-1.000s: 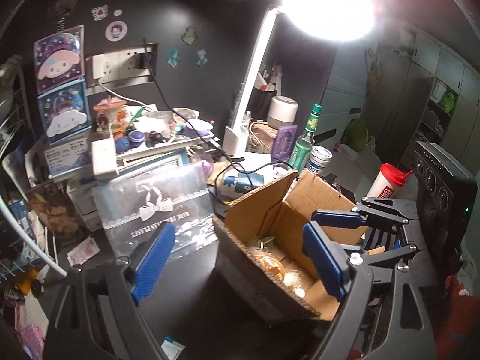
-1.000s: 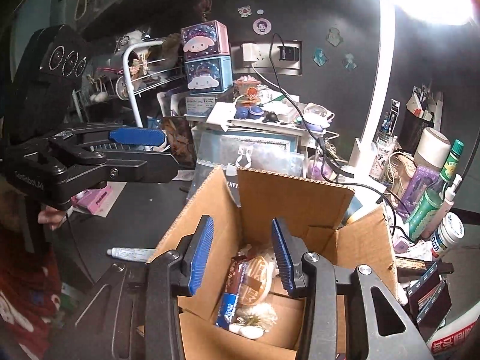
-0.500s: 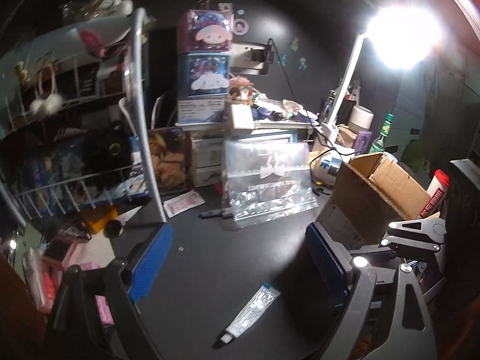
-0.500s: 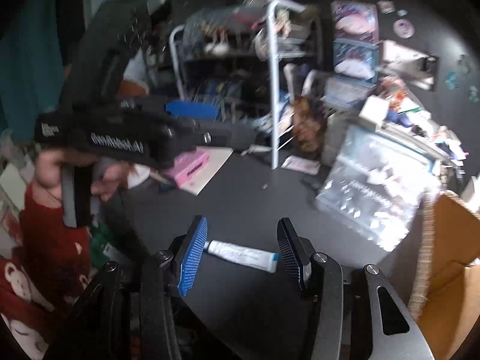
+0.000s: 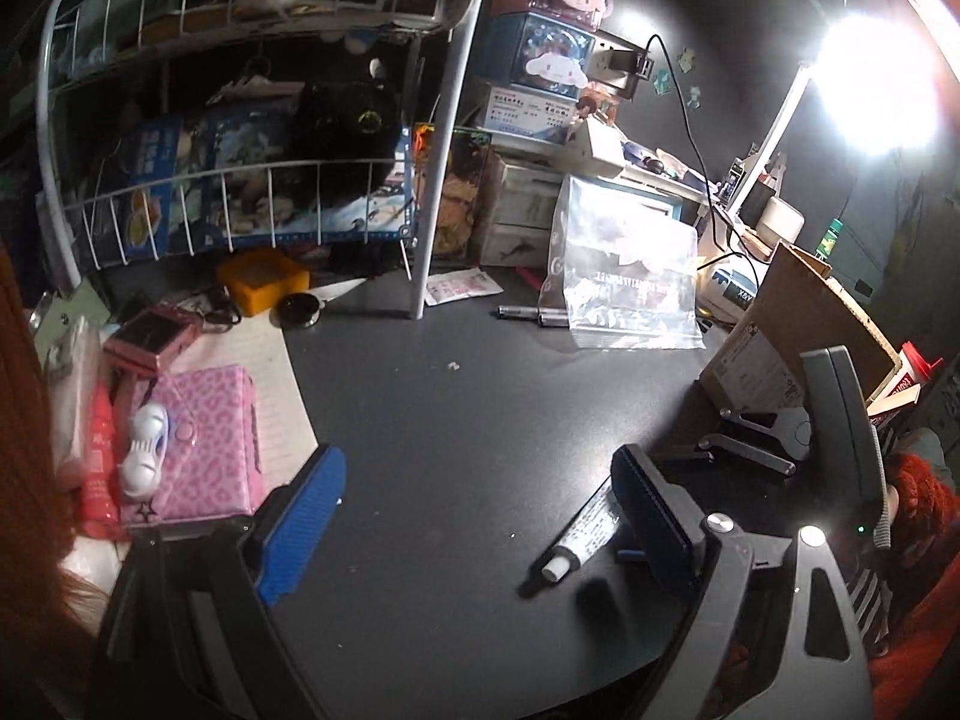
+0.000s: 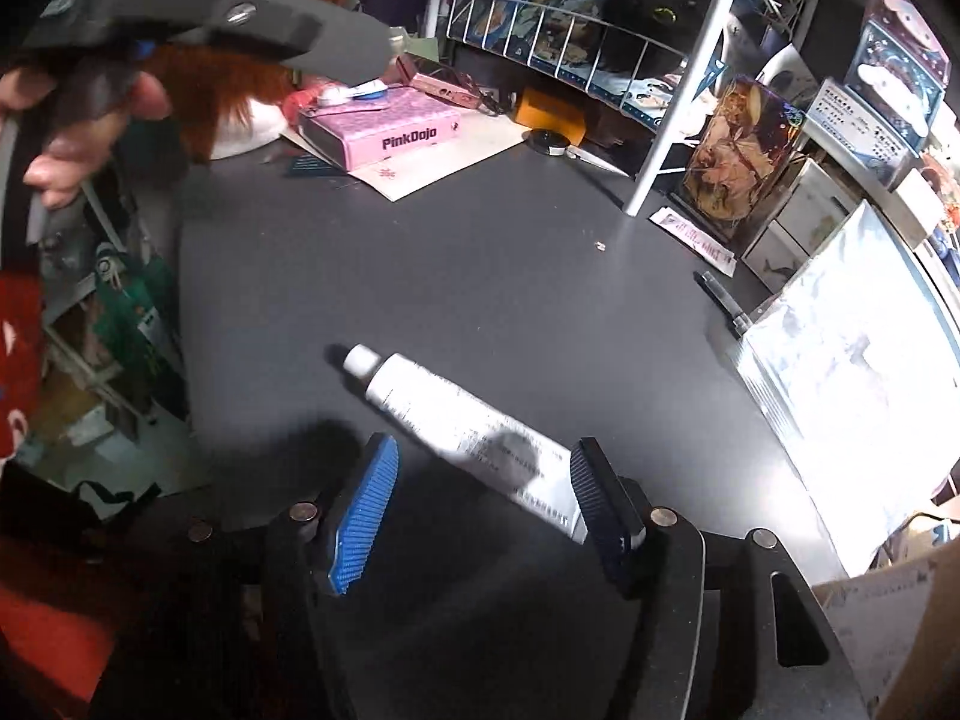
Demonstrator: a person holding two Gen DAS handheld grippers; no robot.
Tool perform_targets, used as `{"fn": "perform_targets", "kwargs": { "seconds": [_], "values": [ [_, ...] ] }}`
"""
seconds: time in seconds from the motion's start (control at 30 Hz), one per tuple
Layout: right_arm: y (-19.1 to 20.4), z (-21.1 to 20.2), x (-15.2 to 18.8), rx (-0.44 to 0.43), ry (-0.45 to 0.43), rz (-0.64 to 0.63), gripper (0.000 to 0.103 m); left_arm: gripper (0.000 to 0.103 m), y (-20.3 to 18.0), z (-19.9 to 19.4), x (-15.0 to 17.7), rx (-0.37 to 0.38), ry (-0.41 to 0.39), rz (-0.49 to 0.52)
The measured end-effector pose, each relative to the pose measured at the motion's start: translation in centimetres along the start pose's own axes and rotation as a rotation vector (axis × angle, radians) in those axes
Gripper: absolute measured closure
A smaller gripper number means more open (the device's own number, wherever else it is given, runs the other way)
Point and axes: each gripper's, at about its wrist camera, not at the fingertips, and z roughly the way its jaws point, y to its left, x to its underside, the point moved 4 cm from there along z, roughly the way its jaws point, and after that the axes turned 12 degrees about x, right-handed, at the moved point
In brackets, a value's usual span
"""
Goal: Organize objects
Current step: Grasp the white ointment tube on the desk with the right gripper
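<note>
A white tube [image 6: 456, 420] with a white cap lies on the black desk [image 6: 480, 276]. My right gripper [image 6: 483, 504] is open, just above the tube's flat end, which lies between its fingers. In the left wrist view the tube [image 5: 579, 540] lies by the right finger of my open, empty left gripper [image 5: 480, 510]. The cardboard box [image 5: 792, 324] stands at the right, and my right gripper's body [image 5: 840, 420] shows in front of it.
A pink box [image 6: 384, 126] and paper lie at the desk's left. A white wire rack [image 5: 240, 168] stands at the back. A clear plastic bag [image 5: 624, 276], pens [image 5: 534, 315], stacked boxes [image 5: 552, 48] and a lamp [image 5: 870, 84] crowd the back right.
Both grippers swung left, away from the box's inside, and came down toward the desk. The right gripper closed in on the tube and now straddles its end.
</note>
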Motion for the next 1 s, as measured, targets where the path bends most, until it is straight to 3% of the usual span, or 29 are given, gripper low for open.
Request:
{"fn": "perform_targets", "kwargs": {
  "seconds": [0.27,0.5,0.53,0.6,0.73,0.8,1.0],
  "values": [
    [-0.5,2.2,-2.2,-0.010,-0.002,0.029,0.046,0.015,1.3,0.2,0.3,0.003,0.005,-0.029],
    [-2.7,4.1,-2.8,-0.032,0.044,0.153,0.047,0.015,1.9,0.2,0.2,0.005,-0.003,-0.054],
    [-3.0,4.1,-2.6,-0.033,0.047,0.165,0.049,0.015,1.9,0.2,0.2,0.007,-0.003,-0.056],
    [-3.5,4.1,-2.2,-0.039,0.052,0.182,0.063,0.015,1.8,0.3,0.3,0.013,0.001,-0.055],
    [-3.6,4.0,-1.6,-0.045,0.047,0.181,0.069,0.015,1.4,0.9,0.4,0.024,0.013,-0.054],
    [-3.5,3.8,-1.6,-0.046,0.038,0.183,0.077,0.015,1.2,1.2,0.5,0.030,0.018,-0.053],
    [-3.3,3.7,-1.6,-0.071,0.031,0.206,0.079,0.015,0.7,2.5,0.8,0.051,0.044,-0.059]
  ]
}}
